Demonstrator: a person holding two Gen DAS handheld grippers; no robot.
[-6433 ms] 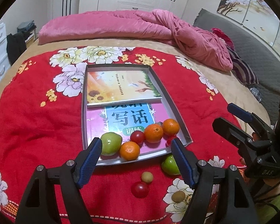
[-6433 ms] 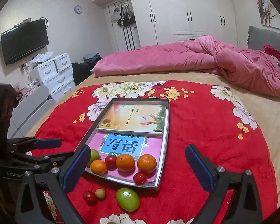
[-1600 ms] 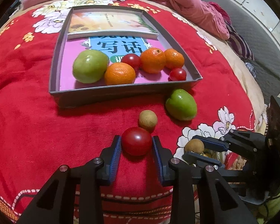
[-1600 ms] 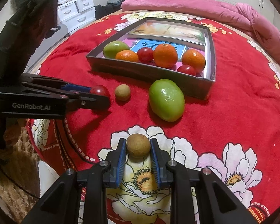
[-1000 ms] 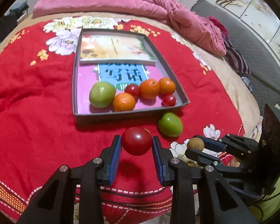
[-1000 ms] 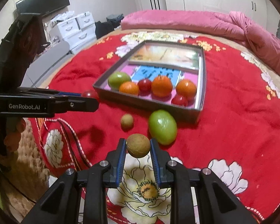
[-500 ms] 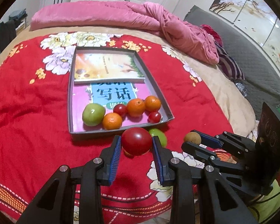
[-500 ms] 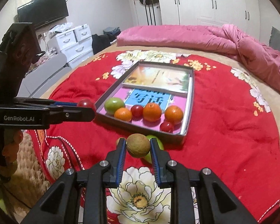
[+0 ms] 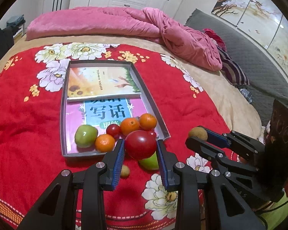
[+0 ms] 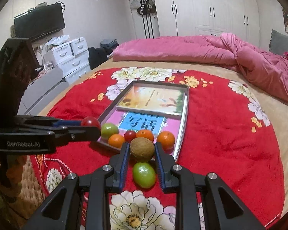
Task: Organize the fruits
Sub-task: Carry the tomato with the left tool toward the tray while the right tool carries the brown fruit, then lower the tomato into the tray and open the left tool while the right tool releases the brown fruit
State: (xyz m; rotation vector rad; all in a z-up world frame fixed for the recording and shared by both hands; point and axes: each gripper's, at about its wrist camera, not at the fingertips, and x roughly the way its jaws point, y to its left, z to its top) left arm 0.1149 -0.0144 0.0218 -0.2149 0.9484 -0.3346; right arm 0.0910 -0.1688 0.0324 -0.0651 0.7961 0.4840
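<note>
The left gripper (image 9: 140, 147) pinched a red tomato (image 9: 140, 144) between its blue pads, held in the air just short of the grey tray (image 9: 63, 103). The right gripper (image 10: 142, 152) squeezed a small brown fruit (image 10: 142, 149), also clear of the bedspread. Only the left view caught a second little brown fruit (image 9: 124, 171) lying on the red floral blanket (image 9: 25, 126) beside a loose green fruit (image 9: 150, 162). Only the right view took in the wall television (image 10: 39, 24) and white drawers (image 10: 71, 57). In the tray sat a green fruit (image 9: 86, 135), three oranges (image 9: 129, 126), small red tomatoes and two books (image 9: 101, 82). Behind it, a pink duvet (image 9: 109, 25) was heaped up before white wardrobes (image 10: 211, 7).
</note>
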